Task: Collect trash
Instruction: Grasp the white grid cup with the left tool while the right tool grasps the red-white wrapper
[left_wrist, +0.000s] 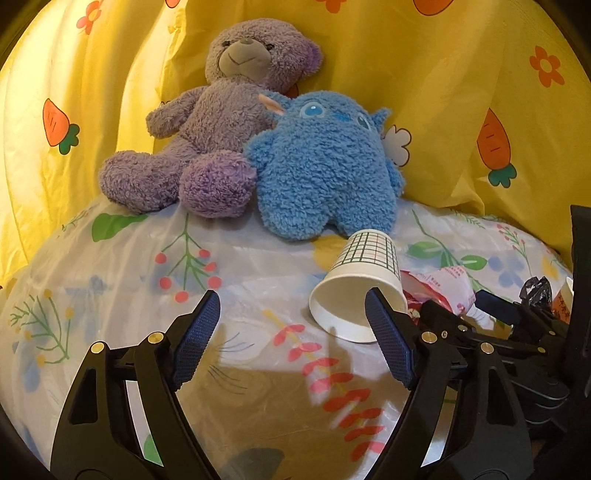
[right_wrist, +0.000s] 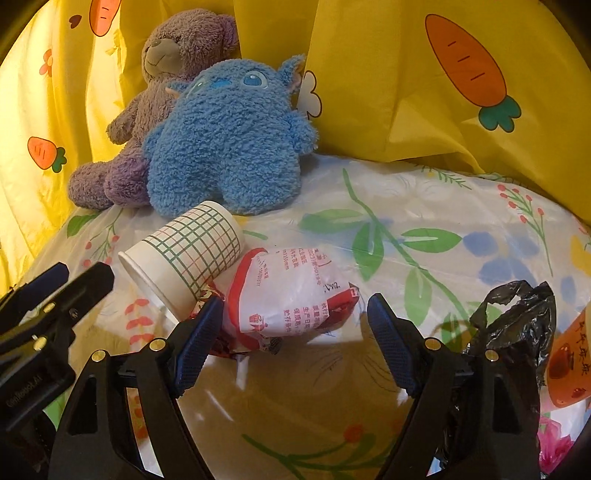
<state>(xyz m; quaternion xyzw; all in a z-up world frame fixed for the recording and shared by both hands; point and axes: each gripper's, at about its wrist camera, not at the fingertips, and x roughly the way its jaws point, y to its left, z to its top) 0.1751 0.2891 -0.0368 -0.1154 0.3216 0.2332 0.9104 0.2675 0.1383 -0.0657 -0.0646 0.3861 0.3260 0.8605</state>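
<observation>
A white paper cup with a green grid print lies on its side on the floral cover, its mouth towards me. My left gripper is open; its right fingertip overlaps the cup's rim and the cup sits mostly beyond the tips. Against the cup lies a crumpled red and white wrapper. My right gripper is open around the wrapper's near end, the left fingertip at its edge and the right one apart from it. A crumpled black plastic bag and an orange printed packet lie at the right.
A purple teddy bear and a blue plush toy sit at the back against yellow cloth with carrot prints. The floral plastic cover spreads to the left. The left gripper's fingers show at the right wrist view's left edge.
</observation>
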